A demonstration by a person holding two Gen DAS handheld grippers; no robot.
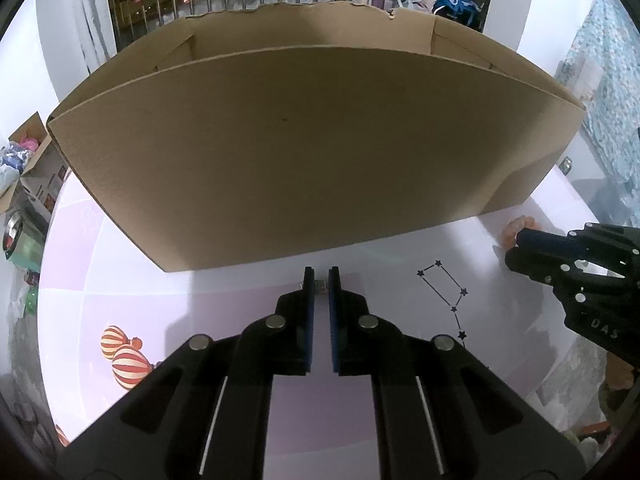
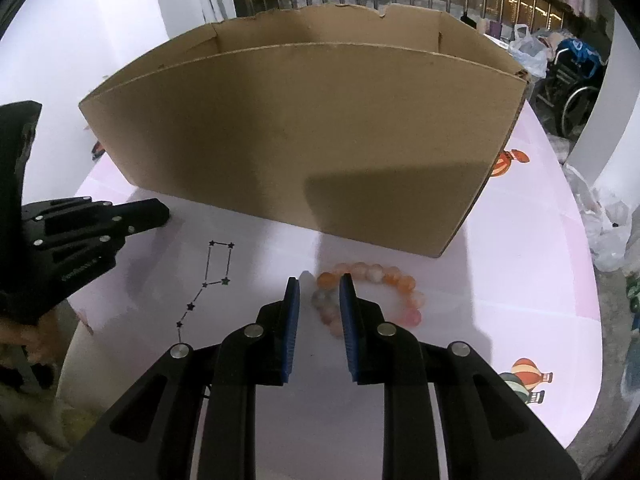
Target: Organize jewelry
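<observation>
An open cardboard box (image 1: pixel 304 152) stands on the pink table; it also shows in the right wrist view (image 2: pixel 304 128). My left gripper (image 1: pixel 321 280) is nearly shut on a small metallic jewelry piece (image 1: pixel 320 285) at its fingertips, low over the table just before the box. A bracelet of orange and pink beads (image 2: pixel 384 280) lies on the table before the box's right part. My right gripper (image 2: pixel 320 288) is open, its jaws around the bracelet's left side. In the left wrist view the bracelet (image 1: pixel 516 226) peeks out behind the right gripper (image 1: pixel 516 246).
The tablecloth (image 2: pixel 520 280) has hot-air balloon prints (image 1: pixel 124 356) and a star constellation drawing (image 2: pixel 212 276). The left gripper (image 2: pixel 152 212) shows at the left of the right wrist view. Clutter, bags and a wheelchair (image 2: pixel 572 92) surround the table.
</observation>
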